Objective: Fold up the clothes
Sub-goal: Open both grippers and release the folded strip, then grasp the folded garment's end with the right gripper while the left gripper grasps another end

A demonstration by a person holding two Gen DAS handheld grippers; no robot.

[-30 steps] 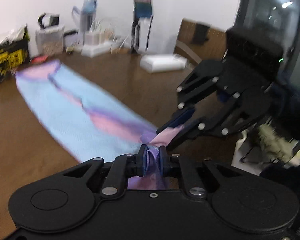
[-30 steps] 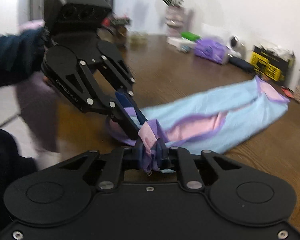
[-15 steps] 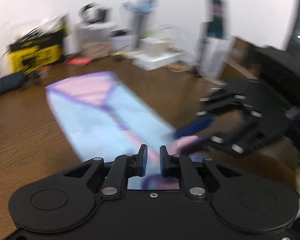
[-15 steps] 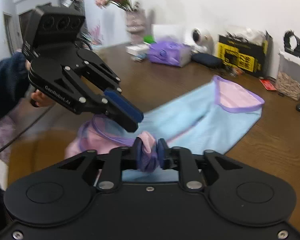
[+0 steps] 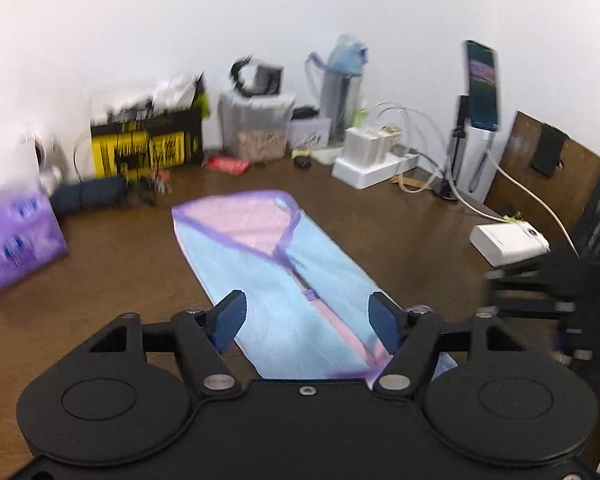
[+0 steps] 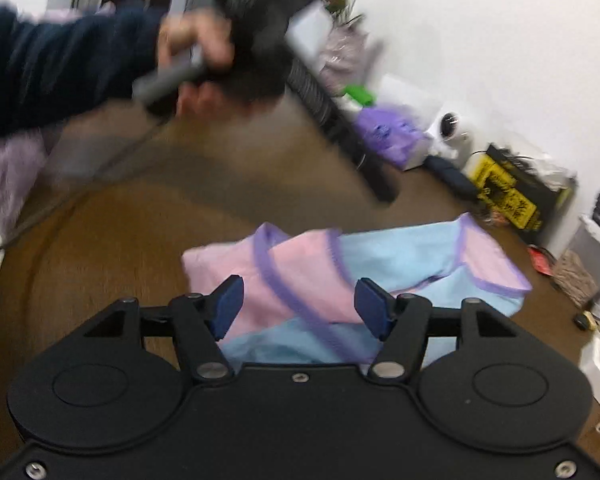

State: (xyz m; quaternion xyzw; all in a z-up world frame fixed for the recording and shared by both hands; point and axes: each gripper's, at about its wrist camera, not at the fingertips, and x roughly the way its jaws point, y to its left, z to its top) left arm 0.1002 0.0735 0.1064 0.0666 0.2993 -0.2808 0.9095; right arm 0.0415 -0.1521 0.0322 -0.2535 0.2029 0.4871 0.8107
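A light-blue garment (image 5: 276, 276) with pink panels and purple trim lies flat on the brown wooden table (image 5: 100, 280), stretching away from me. My left gripper (image 5: 307, 316) is open and empty just above its near end. In the right wrist view the garment (image 6: 400, 260) has a pink flap folded over its near end. My right gripper (image 6: 296, 304) is open and empty above that flap. The other gripper (image 6: 260, 40) is blurred at the upper left of the right wrist view, held by a hand in a dark sleeve.
Clutter lines the wall: a purple tissue pack (image 5: 16, 236), a yellow and black box (image 5: 148, 144), a clear container (image 5: 260, 128), a bottle (image 5: 342, 88), a white power strip (image 5: 372, 164), a phone on a stand (image 5: 480, 84) and a white device (image 5: 508, 238).
Both grippers were shut on the garment's near end; the left let go first, then the right. Both jaws now stand wide open and the cloth lies on the table.
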